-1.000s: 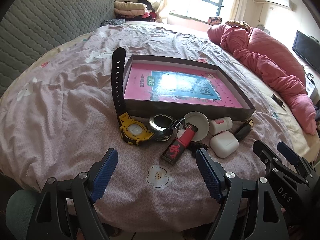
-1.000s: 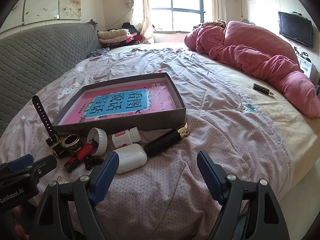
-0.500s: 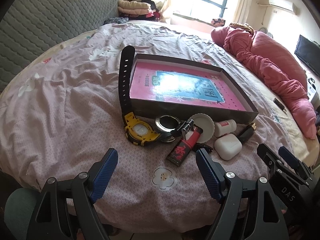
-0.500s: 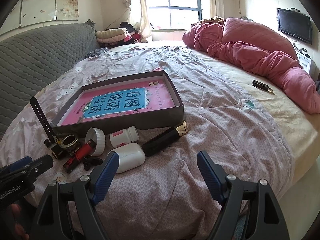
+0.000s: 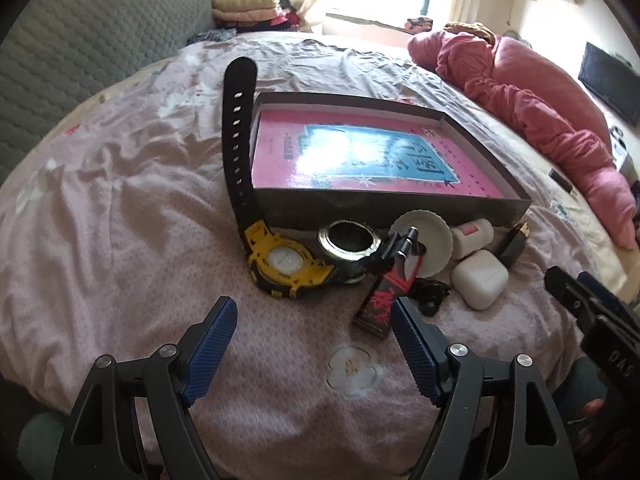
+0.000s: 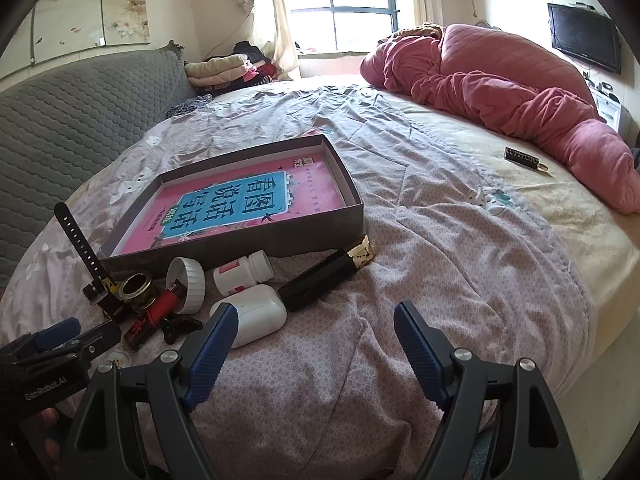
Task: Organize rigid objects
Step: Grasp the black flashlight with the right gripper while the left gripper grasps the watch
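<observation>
Bedspread (image 5: 120,208) holding clutter: watch (image 5: 286,262), lighter (image 5: 386,294), white case (image 5: 482,278), all lying before empty box (image 5: 384,204). Left gripper (image 5: 312,344) is closing in on them, right gripper (image 6: 314,340) hovering; both spread wide, carrying nothing.

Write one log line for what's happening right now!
left gripper: open, empty | right gripper: open, empty | yellow watch, white case: outside box

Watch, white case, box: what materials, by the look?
Watch: likely matte rubber or resin, given its flexible black strap with punched holes.
White case: probably smooth plastic, rounded with a soft sheen.
Box: likely matte grey cardboard, thin straight walls.
</observation>
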### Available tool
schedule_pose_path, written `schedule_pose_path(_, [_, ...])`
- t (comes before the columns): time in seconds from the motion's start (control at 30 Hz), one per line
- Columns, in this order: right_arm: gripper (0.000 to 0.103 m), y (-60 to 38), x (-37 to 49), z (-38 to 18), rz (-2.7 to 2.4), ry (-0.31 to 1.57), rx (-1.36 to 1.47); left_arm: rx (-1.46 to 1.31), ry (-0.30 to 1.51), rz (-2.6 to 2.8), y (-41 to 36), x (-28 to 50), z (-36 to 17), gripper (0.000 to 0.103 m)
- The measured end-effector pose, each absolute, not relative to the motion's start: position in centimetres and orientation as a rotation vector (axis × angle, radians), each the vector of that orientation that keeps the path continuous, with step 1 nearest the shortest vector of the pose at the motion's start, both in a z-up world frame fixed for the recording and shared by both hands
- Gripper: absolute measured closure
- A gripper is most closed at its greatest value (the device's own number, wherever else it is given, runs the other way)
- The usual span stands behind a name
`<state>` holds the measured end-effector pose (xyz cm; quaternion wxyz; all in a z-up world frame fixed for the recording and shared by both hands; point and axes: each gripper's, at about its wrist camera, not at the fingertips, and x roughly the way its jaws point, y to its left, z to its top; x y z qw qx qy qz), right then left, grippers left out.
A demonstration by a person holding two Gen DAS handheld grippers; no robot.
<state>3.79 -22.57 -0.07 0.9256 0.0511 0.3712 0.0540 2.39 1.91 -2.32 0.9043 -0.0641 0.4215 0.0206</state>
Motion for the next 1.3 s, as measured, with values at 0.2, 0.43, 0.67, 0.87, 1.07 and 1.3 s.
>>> schedule_pose_path(0.2, [0.023,-23.1,4.1,-0.3,0.102,0.773,0.130,-0.103,0.875,0.014,2.2,4.1,-2.7,0.054])
schedule_pose_path(0.43, [0.023,-23.4,4.7,-0.9,0.091,0.789,0.145,-0.103,0.851,-0.085,1.8,4.5,-2.2,0.072])
schedule_pose_path(0.67, [0.023,-24.1,6.1,-1.6,0.081,0.827,0.201,-0.091,0.837,-0.158,1.3,5.3,-2.1,0.087])
schedule_pose_path(0.87, [0.023,-24.9,8.5,-2.4,0.030,0.879,0.253,-0.070,0.824,-0.182,1.1,5.3,-2.1,0.091])
schedule_pose_path(1.07, [0.023,-24.4,10.7,-2.7,-0.045,0.912,0.275,-0.074,0.814,-0.190,1.1,5.3,-2.0,0.092])
schedule_pose_path(1.3, [0.025,-23.9,13.1,-4.2,-0.160,1.008,0.308,-0.110,0.810,-0.208,1.9,5.2,-2.2,0.094])
